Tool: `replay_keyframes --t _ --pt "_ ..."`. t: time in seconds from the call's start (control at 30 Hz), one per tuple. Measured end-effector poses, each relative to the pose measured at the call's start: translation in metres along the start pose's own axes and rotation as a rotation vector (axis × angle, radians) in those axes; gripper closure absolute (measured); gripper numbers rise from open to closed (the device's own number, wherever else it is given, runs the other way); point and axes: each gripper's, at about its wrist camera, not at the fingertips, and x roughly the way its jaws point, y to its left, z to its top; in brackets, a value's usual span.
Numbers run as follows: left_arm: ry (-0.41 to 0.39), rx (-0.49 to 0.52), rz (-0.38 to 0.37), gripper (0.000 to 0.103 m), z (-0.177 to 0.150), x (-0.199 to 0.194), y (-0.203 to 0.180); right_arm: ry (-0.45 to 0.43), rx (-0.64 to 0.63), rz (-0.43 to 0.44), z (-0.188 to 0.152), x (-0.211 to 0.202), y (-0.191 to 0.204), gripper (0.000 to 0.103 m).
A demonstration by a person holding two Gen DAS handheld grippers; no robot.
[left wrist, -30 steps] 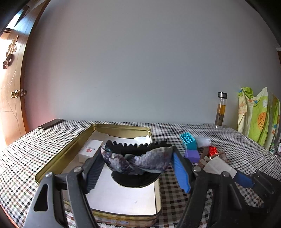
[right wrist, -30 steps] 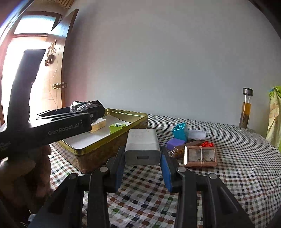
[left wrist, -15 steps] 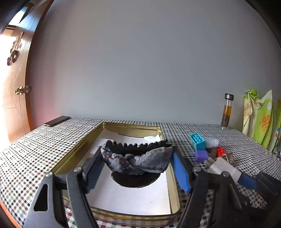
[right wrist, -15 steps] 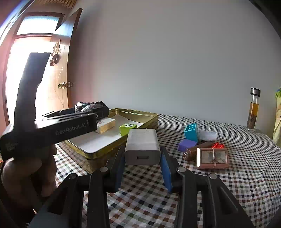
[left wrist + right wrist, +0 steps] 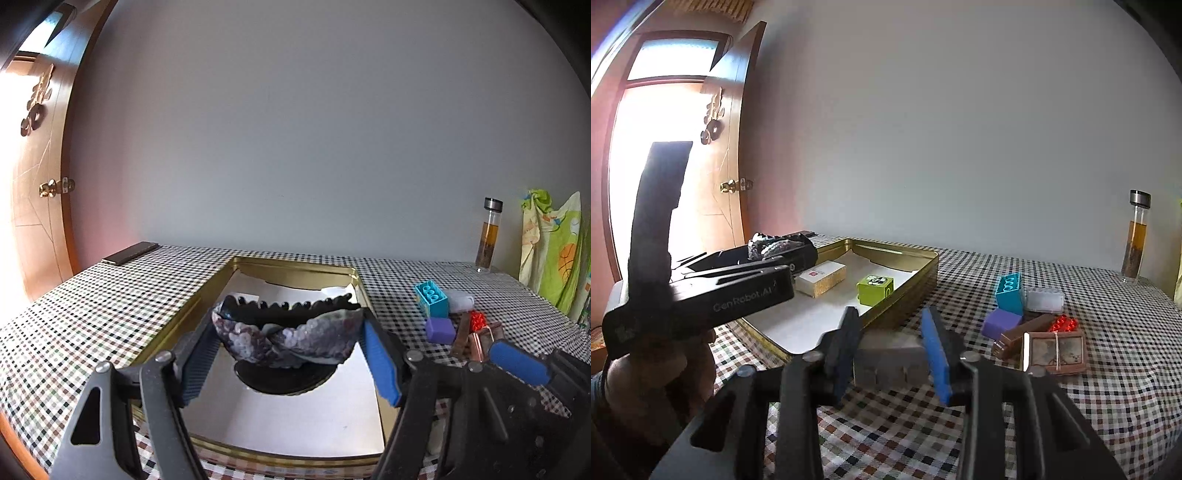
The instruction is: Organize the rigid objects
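My left gripper point(image 5: 288, 341) is shut on a sequined hair claw clip point(image 5: 286, 332) and holds it above the gold tin tray point(image 5: 295, 264). From the right wrist view the clip point(image 5: 772, 245) sits over the tray's left side point(image 5: 916, 280). My right gripper point(image 5: 890, 345) has its jaws spread around a white charger block point(image 5: 890, 360), which lies low on the checked tablecloth beside the tray; contact with the pads is unclear. In the tray lie a white box point(image 5: 820, 277) and a green cube point(image 5: 875, 290).
Right of the tray lie a teal brick point(image 5: 1010, 293), a purple block point(image 5: 1001, 321), a white block point(image 5: 1043, 301), a brown bar point(image 5: 1023, 332), red beads point(image 5: 1062, 325) and a small framed picture point(image 5: 1056, 350). A bottle point(image 5: 1134, 240) stands at the back right. A phone point(image 5: 129, 253) lies far left.
The charger has gone from being held up in my right gripper to lying low on the cloth, with the jaws now wider. My left gripper has shifted left over the tray with the clip.
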Motion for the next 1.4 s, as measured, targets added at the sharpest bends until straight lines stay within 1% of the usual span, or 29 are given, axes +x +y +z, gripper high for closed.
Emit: replay_keyframes --t 0.17,0.27,0.33,0.37,0.4,0.47,0.5,0.53,0.6,0.7,0.83,0.9,0.93,0.97,1.0,1.17,1.3,1.4 --pt "-0.004 0.001 0.001 0.030 0.000 0.000 -0.001 0.010 0.001 -0.009 0.003 0.004 -0.003 0.071" --pt "0.001 -0.004 -0.001 0.030 -0.002 0.001 0.000 0.054 0.034 0.020 0.001 0.005 -0.009 0.071" --pt "0.000 -0.002 0.001 0.030 -0.002 0.000 0.000 0.072 0.021 -0.010 -0.002 0.003 -0.010 0.069" --pt "0.001 -0.002 0.001 0.030 -0.002 0.000 0.000 0.083 0.026 -0.004 -0.003 0.001 -0.010 0.068" --pt "0.004 -0.004 0.000 0.030 -0.002 0.001 0.000 0.110 0.033 -0.001 -0.005 0.003 -0.013 0.064" --pt "0.014 -0.001 0.002 0.030 -0.004 0.002 -0.001 0.141 0.034 -0.032 -0.006 0.005 -0.014 0.058" --pt "0.019 0.003 0.004 0.030 -0.004 0.003 -0.002 0.163 0.042 -0.039 -0.007 0.008 -0.017 0.049" --pt "0.023 0.004 0.005 0.030 -0.005 0.004 -0.002 0.206 0.056 -0.041 -0.008 0.014 -0.020 0.037" --pt "0.027 0.001 0.005 0.030 -0.006 0.005 -0.001 0.254 0.078 -0.044 -0.009 0.021 -0.023 0.034" --pt "0.028 0.003 0.003 0.030 -0.007 0.005 -0.002 0.304 0.103 -0.105 -0.012 0.027 -0.029 0.034" --pt "0.029 0.015 0.002 0.030 -0.008 0.004 -0.005 0.389 0.136 -0.107 -0.016 0.040 -0.035 0.033" --pt "0.030 0.022 -0.002 0.030 -0.009 0.004 -0.006 0.405 0.125 -0.124 -0.017 0.043 -0.034 0.033" --pt "0.031 0.022 -0.004 0.030 -0.008 0.004 -0.006 0.411 0.115 -0.129 -0.017 0.043 -0.032 0.035" --pt "0.031 0.021 -0.006 0.030 -0.008 0.004 -0.006 0.413 0.108 -0.141 -0.017 0.044 -0.032 0.040" --pt "0.032 0.020 -0.007 0.030 -0.008 0.005 -0.005 0.411 0.088 -0.165 -0.018 0.043 -0.031 0.053" --pt "0.036 0.015 -0.013 0.030 -0.007 0.005 -0.004 0.394 0.076 -0.139 -0.019 0.040 -0.030 0.053" --pt "0.036 0.010 -0.017 0.030 -0.004 0.003 -0.001 0.335 0.049 -0.145 -0.011 0.032 -0.027 0.053" --pt "0.028 0.019 0.005 0.030 0.002 0.004 0.004 0.312 0.054 -0.129 -0.004 0.032 -0.027 0.053"
